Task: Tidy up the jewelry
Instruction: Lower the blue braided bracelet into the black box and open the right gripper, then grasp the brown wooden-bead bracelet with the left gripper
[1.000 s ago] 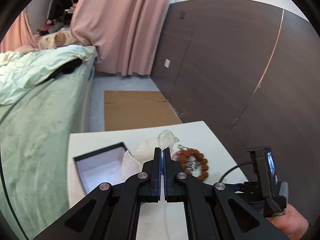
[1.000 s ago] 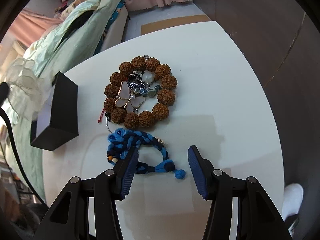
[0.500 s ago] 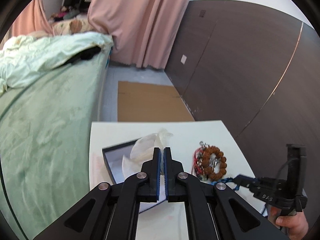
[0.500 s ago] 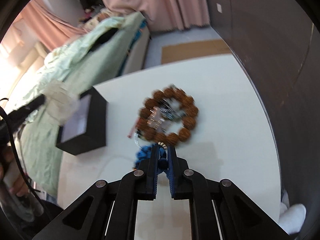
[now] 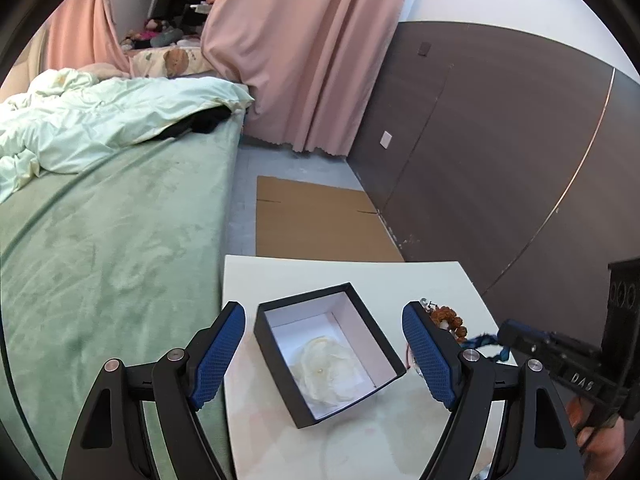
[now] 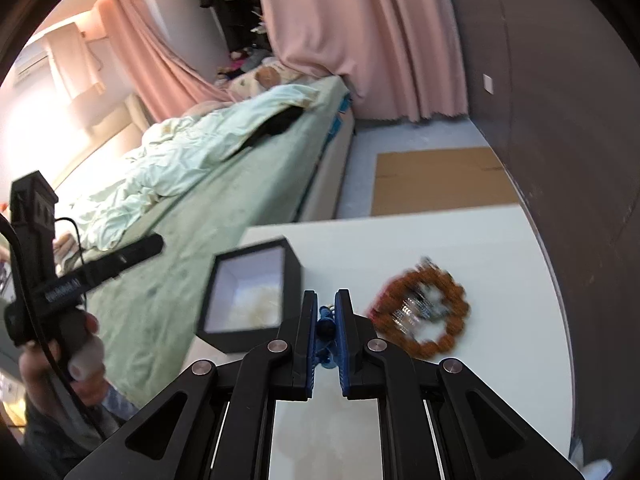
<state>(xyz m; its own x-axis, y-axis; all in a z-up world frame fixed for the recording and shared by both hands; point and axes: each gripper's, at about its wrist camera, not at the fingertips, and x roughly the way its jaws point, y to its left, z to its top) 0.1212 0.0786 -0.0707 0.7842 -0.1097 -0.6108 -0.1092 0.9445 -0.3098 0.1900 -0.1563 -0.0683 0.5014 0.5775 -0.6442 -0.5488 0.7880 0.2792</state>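
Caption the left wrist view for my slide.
Open left gripper above black cardboard box holding white fabric flower.

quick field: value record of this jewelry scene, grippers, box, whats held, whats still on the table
left gripper: open, above the box, holding nothing
right gripper: shut on the blue braided bracelet, lifted off the table
black box: open, white lining, white sheer pouch inside
brown bead bracelet: on the white table, right of the box, with silvery pieces inside its ring, blurred
surroundings: green bed, pink curtain, cardboard sheet on floor
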